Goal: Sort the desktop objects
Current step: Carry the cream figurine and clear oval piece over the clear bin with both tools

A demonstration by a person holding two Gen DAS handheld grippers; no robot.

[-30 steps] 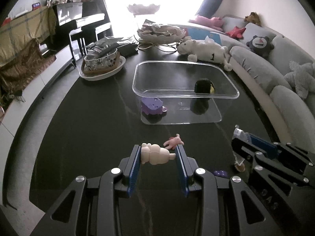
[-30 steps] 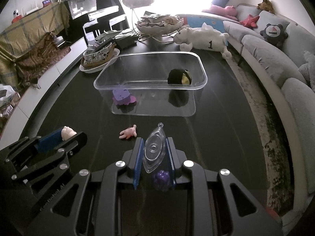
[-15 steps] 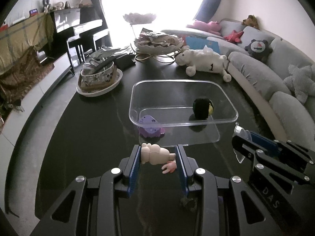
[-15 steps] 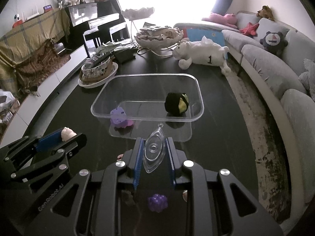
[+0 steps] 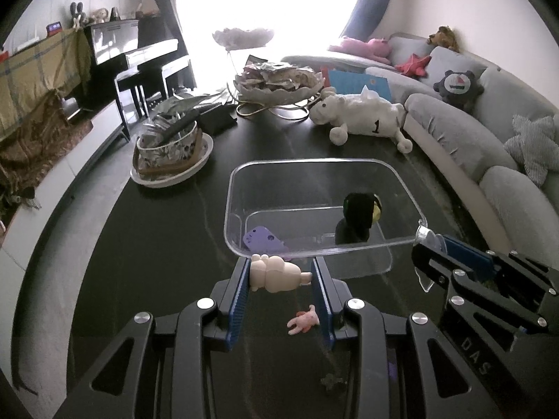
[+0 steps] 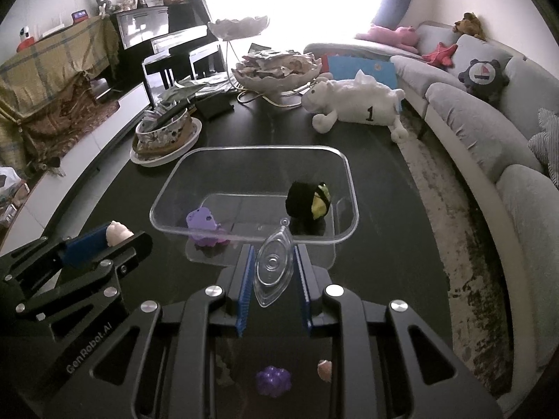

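A dark, glossy table (image 5: pixel 157 244) fills most of both views, with a curved grey fabric sofa (image 6: pixel 471 129) along its right side. A white plush sheep (image 6: pixel 353 104) marked with the number 1 lies on the far part of the table. Left of it, a patterned round basket (image 5: pixel 167 146) crammed with crinkled silvery packets sits on a white plate, and beyond stands a shell-shaped dish (image 5: pixel 277 82) heaped with papers on a wire stand.

At the middle of the table is a clear plastic tub (image 6: pixel 351 188), rectangular with rounded corners and a flared rim. Inside it are a black and yellow ball-like soft toy (image 6: pixel 309 197) toward the right and a small purple plastic toy (image 6: pixel 202 220) toward the left.

The left gripper (image 5: pixel 281 279) clamps a pale cream, lumpy figurine (image 5: pixel 274 274) crosswise between its blue ribbed pads, just at the tub's near rim. The right gripper (image 6: pixel 274 272) pinches a clear, eye-shaped plastic shell (image 6: pixel 274 265) upright, also just short of the near rim.

Small things lie on the table under the grippers: a pink splayed figure (image 5: pixel 304 321), a knobbly purple ball (image 6: pixel 273 380), and a small orange-and-white piece (image 6: pixel 324 370), possibly a shell, too small to tell. A dark shape (image 5: pixel 332 380) nearby is lost in shadow.
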